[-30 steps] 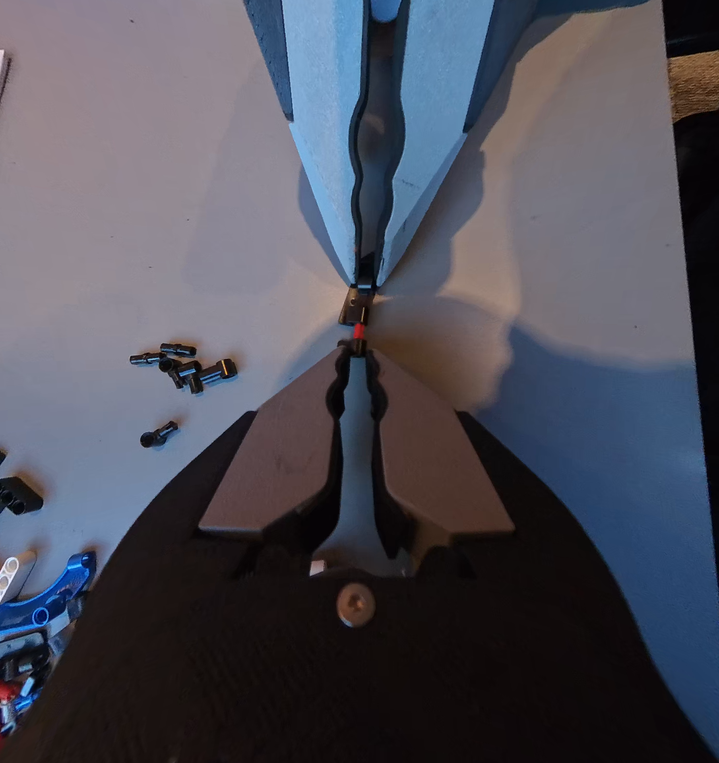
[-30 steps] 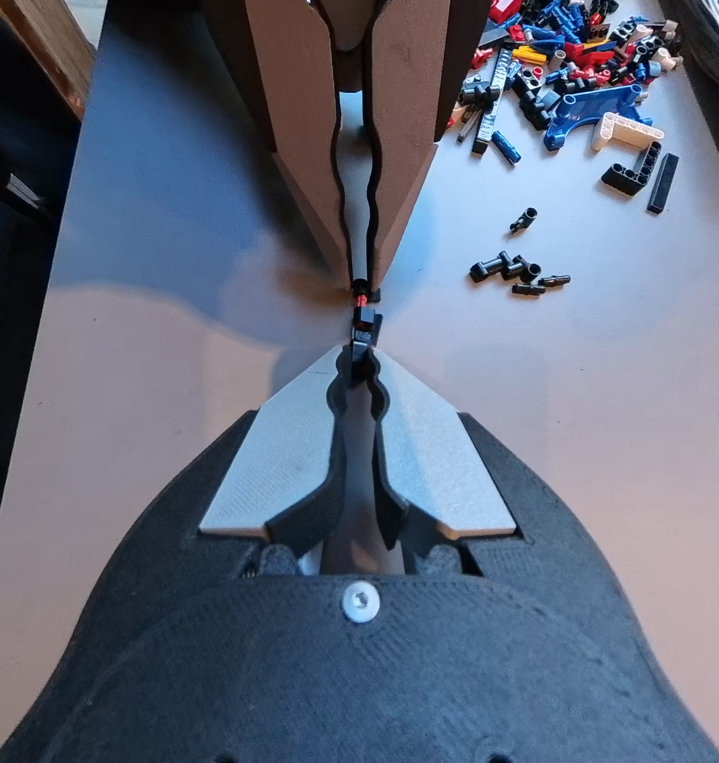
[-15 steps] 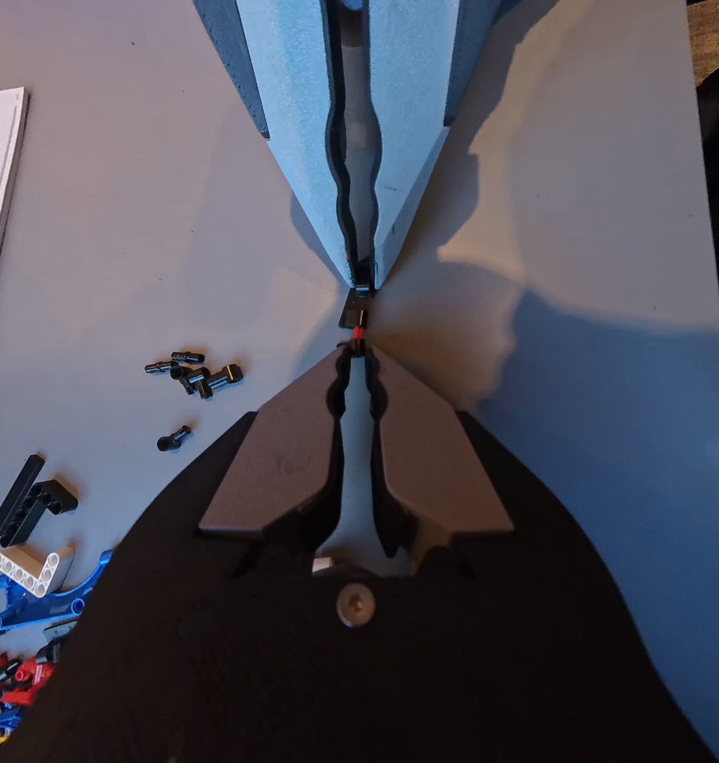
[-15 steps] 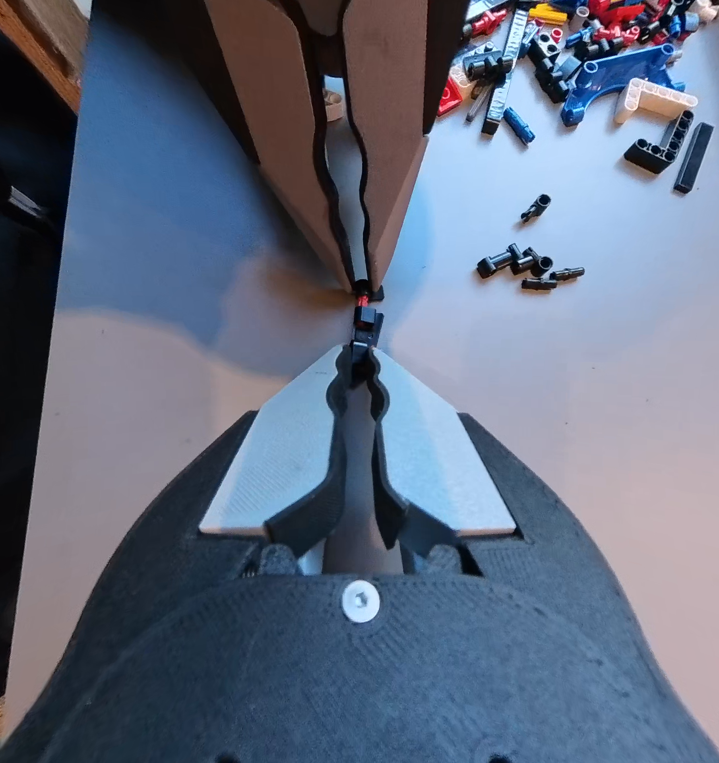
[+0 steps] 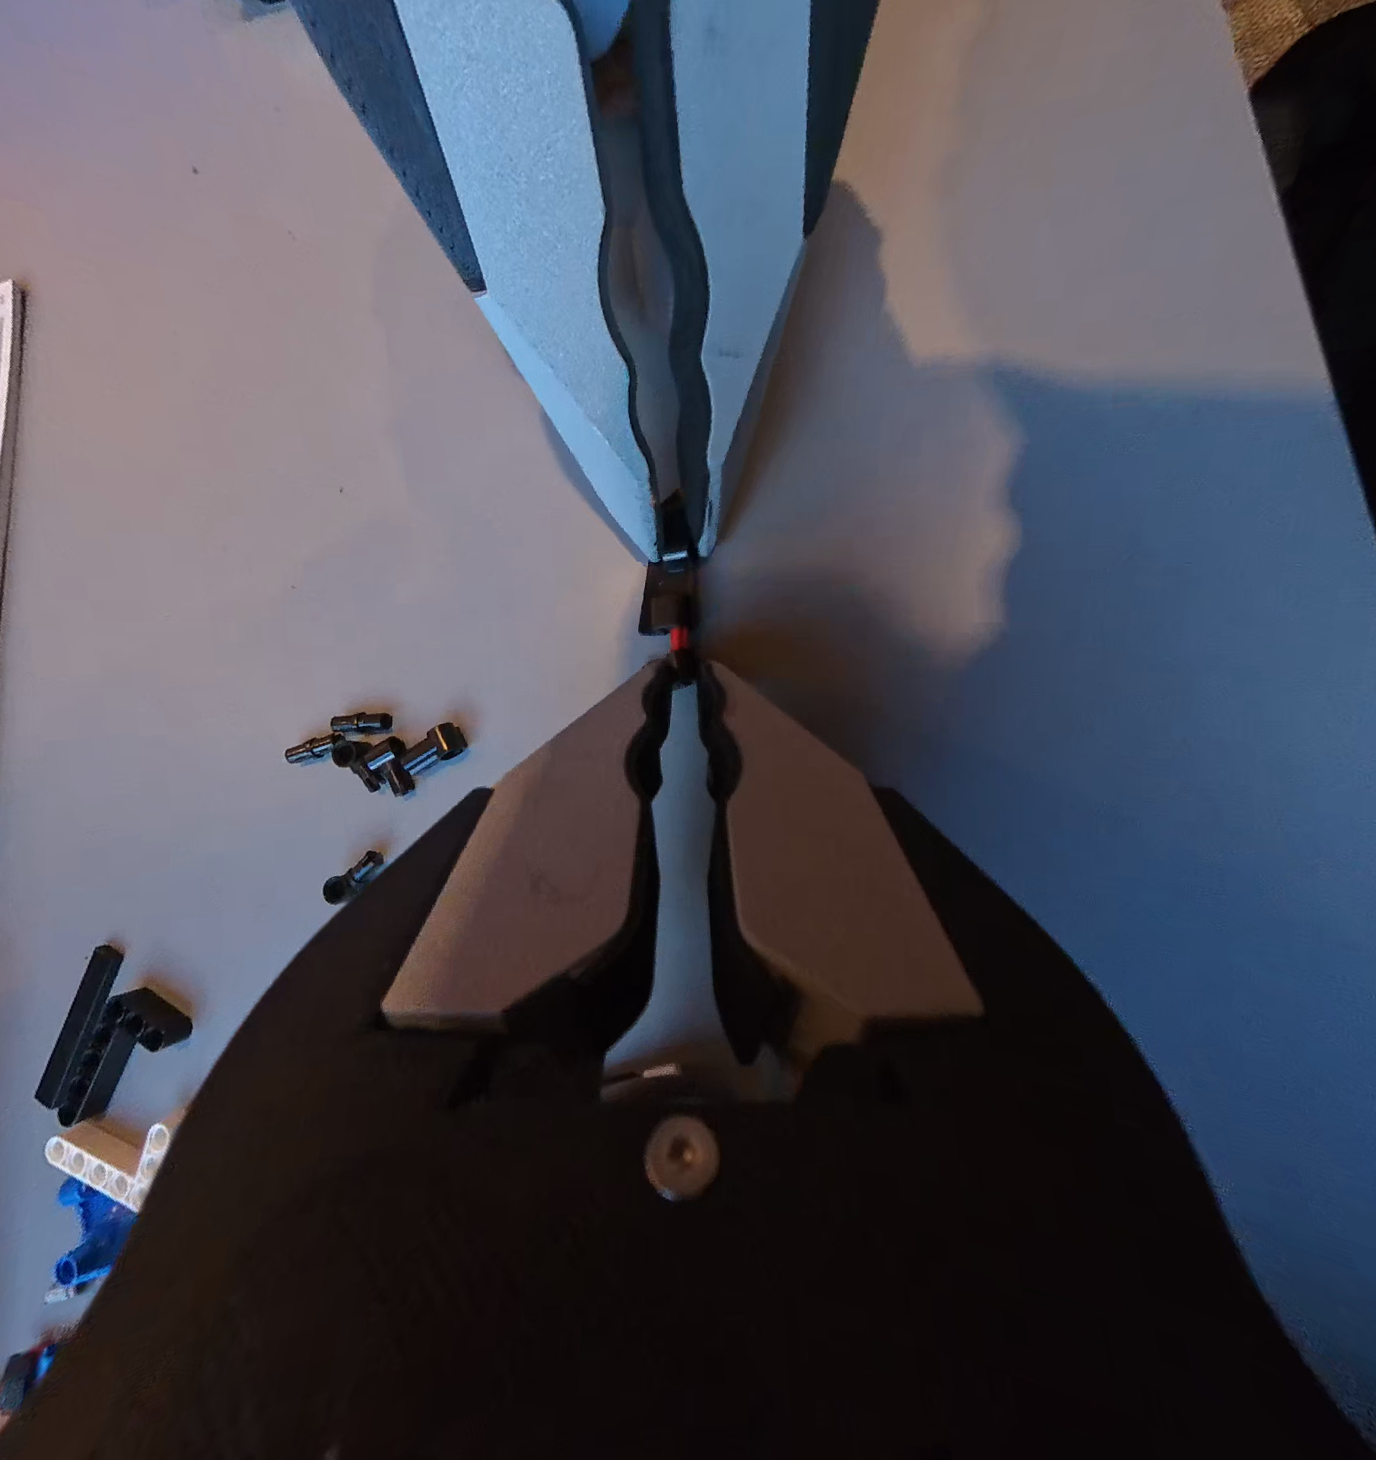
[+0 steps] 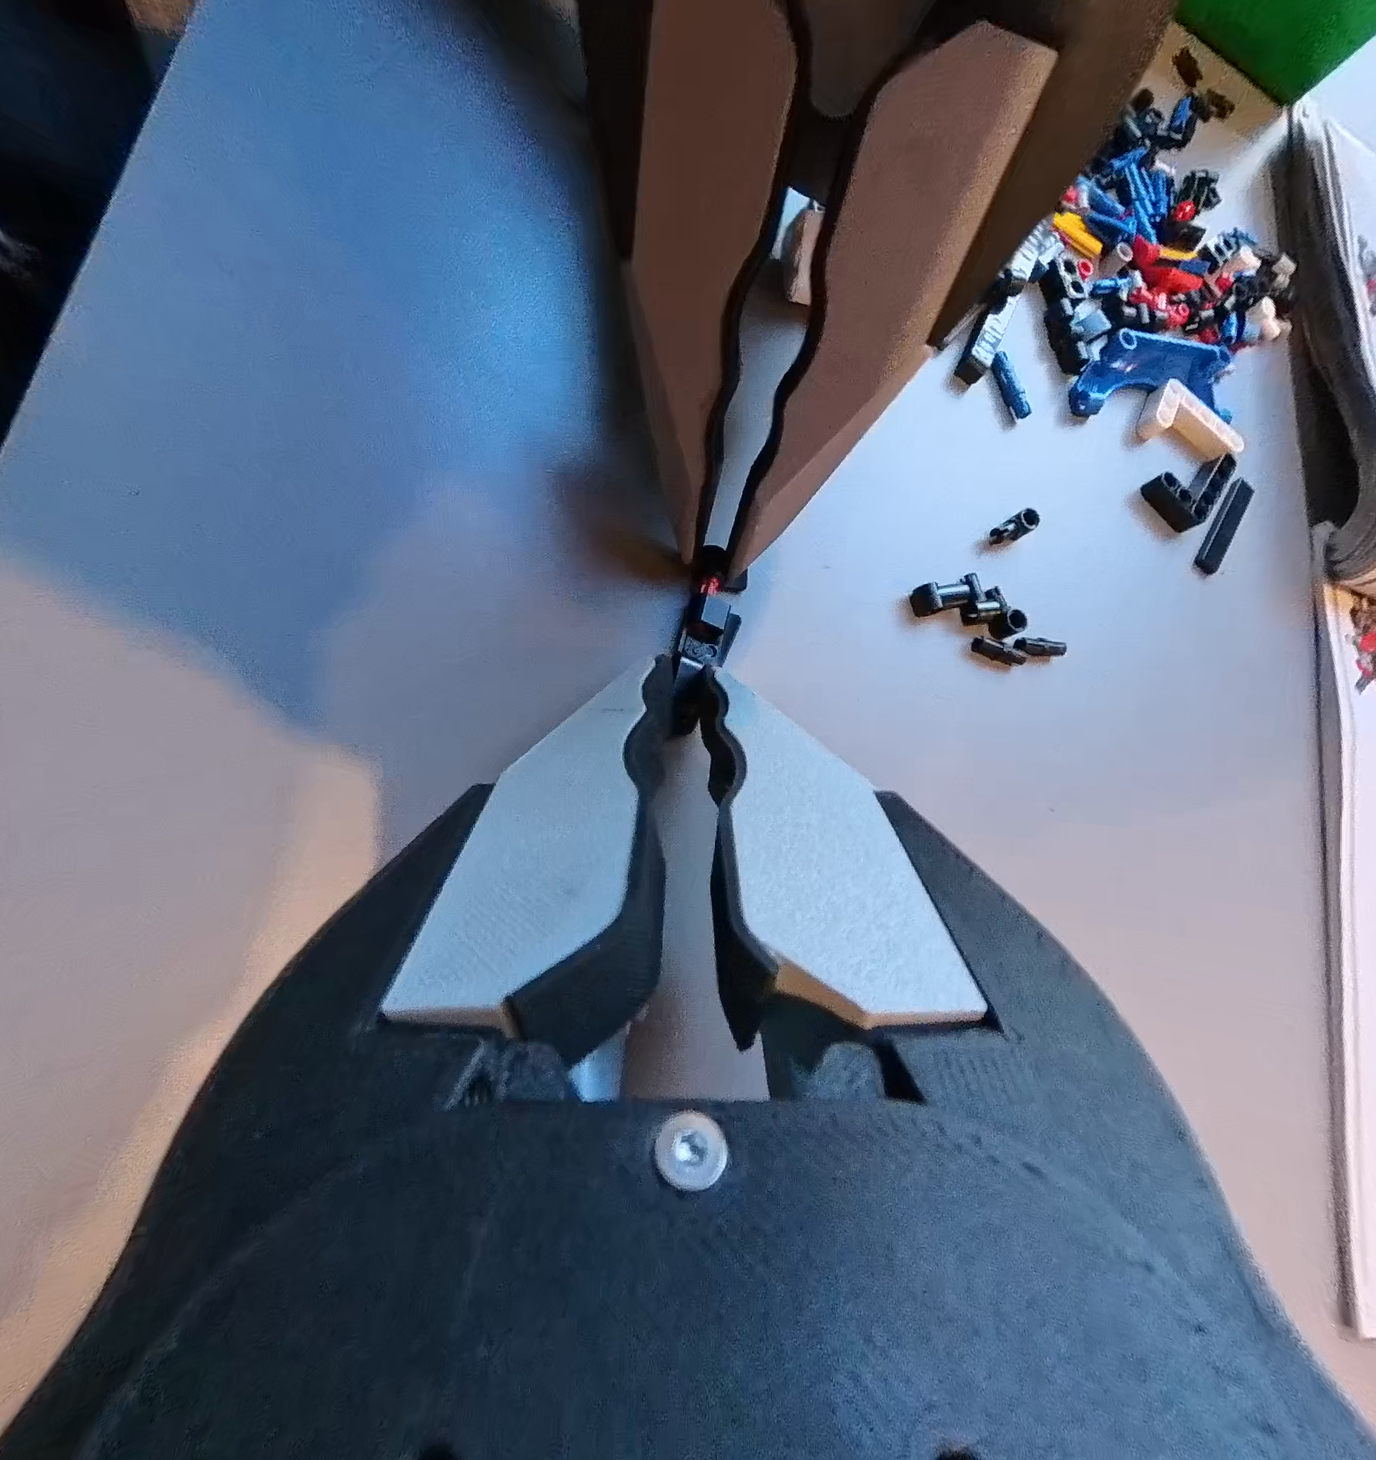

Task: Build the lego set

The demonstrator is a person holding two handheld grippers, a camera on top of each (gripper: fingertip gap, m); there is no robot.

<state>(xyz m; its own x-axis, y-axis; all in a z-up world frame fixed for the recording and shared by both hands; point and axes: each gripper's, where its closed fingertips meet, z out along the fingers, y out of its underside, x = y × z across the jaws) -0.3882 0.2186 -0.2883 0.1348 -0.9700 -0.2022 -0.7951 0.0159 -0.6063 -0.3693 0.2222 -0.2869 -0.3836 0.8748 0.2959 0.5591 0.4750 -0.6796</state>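
While tip to tip, left tongs (image 5: 680,671) pinch red axle (image 5: 676,637), right tongs (image 6: 688,671) clamp blocky black connector (image 6: 704,632)

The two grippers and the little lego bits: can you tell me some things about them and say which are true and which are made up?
1. Both grippers pinch one small joined piece from opposite ends. True: left gripper, right gripper, black connector.
2. A red pin shows between the tips. True.
3. The loose black pins are stacked on the booklet. False: they lie on the table.
4. The big lego pile is all green. False: mostly blue, red, black.
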